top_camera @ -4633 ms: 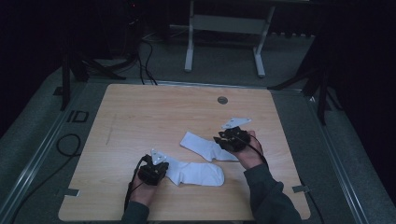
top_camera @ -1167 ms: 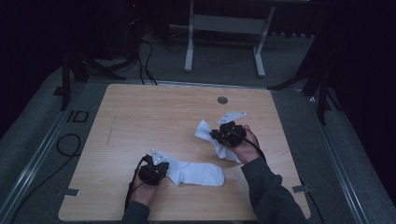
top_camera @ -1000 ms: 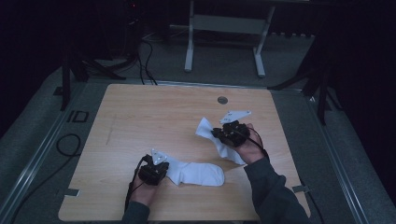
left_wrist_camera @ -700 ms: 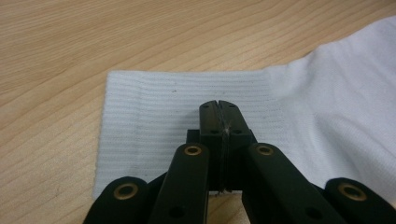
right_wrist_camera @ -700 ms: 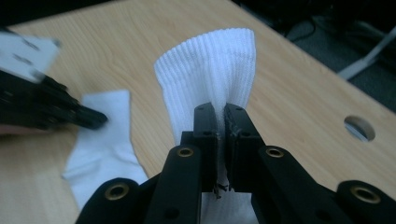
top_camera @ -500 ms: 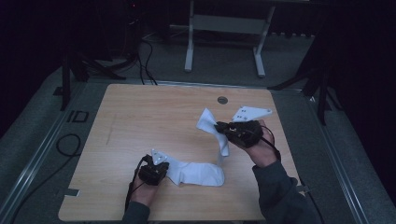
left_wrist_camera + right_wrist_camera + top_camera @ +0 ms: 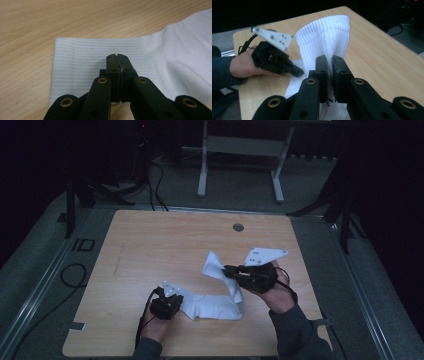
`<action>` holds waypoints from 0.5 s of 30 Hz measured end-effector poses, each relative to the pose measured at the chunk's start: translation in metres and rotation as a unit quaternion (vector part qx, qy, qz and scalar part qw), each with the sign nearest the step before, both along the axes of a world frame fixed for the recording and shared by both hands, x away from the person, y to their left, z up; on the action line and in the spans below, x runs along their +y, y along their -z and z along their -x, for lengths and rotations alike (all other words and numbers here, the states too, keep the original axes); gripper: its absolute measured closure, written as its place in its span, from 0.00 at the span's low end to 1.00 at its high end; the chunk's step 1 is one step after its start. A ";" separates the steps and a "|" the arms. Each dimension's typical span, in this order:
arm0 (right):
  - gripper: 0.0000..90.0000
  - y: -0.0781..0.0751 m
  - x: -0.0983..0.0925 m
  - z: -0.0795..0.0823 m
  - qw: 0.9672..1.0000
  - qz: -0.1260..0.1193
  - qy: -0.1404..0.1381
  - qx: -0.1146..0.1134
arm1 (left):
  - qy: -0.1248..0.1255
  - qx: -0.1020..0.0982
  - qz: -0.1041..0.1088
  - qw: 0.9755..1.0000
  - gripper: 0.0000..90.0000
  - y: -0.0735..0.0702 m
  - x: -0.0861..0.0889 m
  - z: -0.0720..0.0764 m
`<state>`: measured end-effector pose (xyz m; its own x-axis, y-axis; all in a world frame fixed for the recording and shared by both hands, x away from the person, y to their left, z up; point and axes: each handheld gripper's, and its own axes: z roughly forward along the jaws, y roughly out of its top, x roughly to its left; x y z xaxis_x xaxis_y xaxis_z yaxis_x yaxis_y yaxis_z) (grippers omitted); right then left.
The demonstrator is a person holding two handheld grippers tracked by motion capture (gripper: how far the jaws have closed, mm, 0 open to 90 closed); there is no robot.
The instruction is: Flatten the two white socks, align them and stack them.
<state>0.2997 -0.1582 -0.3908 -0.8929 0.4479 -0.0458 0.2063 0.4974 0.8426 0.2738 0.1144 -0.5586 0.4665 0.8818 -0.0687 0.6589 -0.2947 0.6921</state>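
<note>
Two white socks are on the wooden table (image 7: 150,245). One sock (image 7: 215,306) lies flat near the front edge, and its ribbed cuff (image 7: 82,57) spreads under my left gripper (image 7: 117,57). That gripper (image 7: 179,306) rests low on the table, shut on the cuff, with a thin line of fabric pinched between its jaws. My right gripper (image 7: 227,269) is held above the table, shut on the second sock (image 7: 214,264). Its ribbed cuff (image 7: 324,35) stands up ahead of the jaws (image 7: 329,58), and the rest hangs down towards the flat sock. The left gripper (image 7: 275,60) and its hand also appear in the right gripper view.
A round grommet (image 7: 238,227) sits near the table's far edge. A metal desk frame (image 7: 240,150) stands on the floor beyond, and cables (image 7: 75,275) lie left of the table. Bare wood stretches across the left and far parts of the tabletop.
My right gripper has risen and moved right, pulling the second sock up off the table. The left gripper and the flat sock have stayed where they were.
</note>
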 end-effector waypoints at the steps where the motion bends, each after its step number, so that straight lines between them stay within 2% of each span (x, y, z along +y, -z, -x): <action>1: 0.93 0.004 0.003 0.000 1.000 0.000 -0.003 0.005 | 0.001 0.001 0.002 1.000 0.98 0.000 -0.001 0.000; 8: 0.93 0.029 0.024 -0.001 0.999 0.005 -0.015 0.034 | 0.007 0.005 0.014 1.000 0.97 0.000 -0.003 0.002; 15: 0.93 0.031 0.038 0.001 0.999 -0.005 -0.024 0.037 | 0.008 0.008 0.017 1.000 0.97 0.000 -0.002 0.002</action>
<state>0.2987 -0.1197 -0.4213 -0.9142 0.4044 0.0247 0.2436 0.5000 0.8311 0.2717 0.1123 -0.5588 0.4795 0.8712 -0.1053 0.6653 -0.2827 0.6910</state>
